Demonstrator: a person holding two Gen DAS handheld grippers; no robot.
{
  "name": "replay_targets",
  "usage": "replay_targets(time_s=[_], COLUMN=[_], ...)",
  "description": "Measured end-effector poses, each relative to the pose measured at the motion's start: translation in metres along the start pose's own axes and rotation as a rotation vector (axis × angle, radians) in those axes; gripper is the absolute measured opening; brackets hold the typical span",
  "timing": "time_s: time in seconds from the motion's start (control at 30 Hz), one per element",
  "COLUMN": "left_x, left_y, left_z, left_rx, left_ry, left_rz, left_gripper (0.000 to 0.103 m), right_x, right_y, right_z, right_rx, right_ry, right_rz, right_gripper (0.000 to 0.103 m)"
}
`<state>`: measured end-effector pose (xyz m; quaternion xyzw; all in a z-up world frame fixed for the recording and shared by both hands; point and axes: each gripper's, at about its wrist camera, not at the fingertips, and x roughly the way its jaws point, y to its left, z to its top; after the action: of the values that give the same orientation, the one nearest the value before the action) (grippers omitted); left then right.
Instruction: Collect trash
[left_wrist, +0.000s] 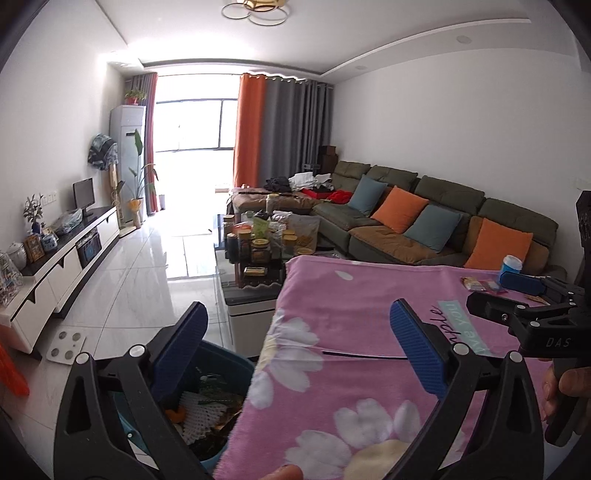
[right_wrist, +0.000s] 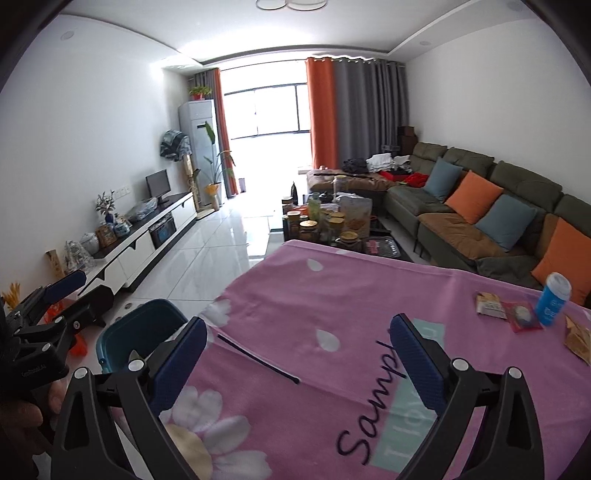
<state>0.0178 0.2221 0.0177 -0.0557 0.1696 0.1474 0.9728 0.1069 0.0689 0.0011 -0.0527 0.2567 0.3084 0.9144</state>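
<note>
Left gripper (left_wrist: 299, 354) and right gripper (right_wrist: 299, 363) both wide open, empty; bin (right_wrist: 147, 321) left of table (right_wrist: 332, 295), wrappers (right_wrist: 491, 304) far right

Both wrist views face the sofa (left_wrist: 424, 218) — sharing pink tablecloth (right_wrist: 332, 295), bin (left_wrist: 225, 373)

Living room. Daylight is flooding through the large window (left_wrist: 195, 122) at upper centre, washing out the glossy white tiled floor (left_wrist: 147, 280) below it. Orange and grey curtains (left_wrist: 280, 125) are hanging to the window's right. A dark green sectional sofa (right_wrist: 480, 206) carrying blue and orange cushions (right_wrist: 474, 195) is running along the white right-hand wall. A low white TV cabinet (left_wrist: 66, 258) bearing a small monitor (left_wrist: 83, 192) is lining the left wall, beside a tall standing air conditioner (right_wrist: 197, 129). A ring ceiling lamp (left_wrist: 255, 11) is showing at top centre.
</note>
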Motion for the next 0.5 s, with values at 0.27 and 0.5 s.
replay_targets(time_s=[0.27, 0.5], left_x=[-0.017, -0.024], left_y=[-0.068, -0.105], left_z=[-0.007, -0.019], left_rx=[0.044, 0.077], left_ry=[-0.017, -0.007], left_rz=[-0.111, -0.155], left_gripper=[0.097, 0.097], right_x=[-0.065, -0.100], right_y=[-0.054, -0.082], right_z=[-0.035, -0.072], right_rx=[0.097, 0.154], right_ry=[-0.079, -0.104], right_rz=[-0.169, -0.283], right_gripper=[0.096, 0.096])
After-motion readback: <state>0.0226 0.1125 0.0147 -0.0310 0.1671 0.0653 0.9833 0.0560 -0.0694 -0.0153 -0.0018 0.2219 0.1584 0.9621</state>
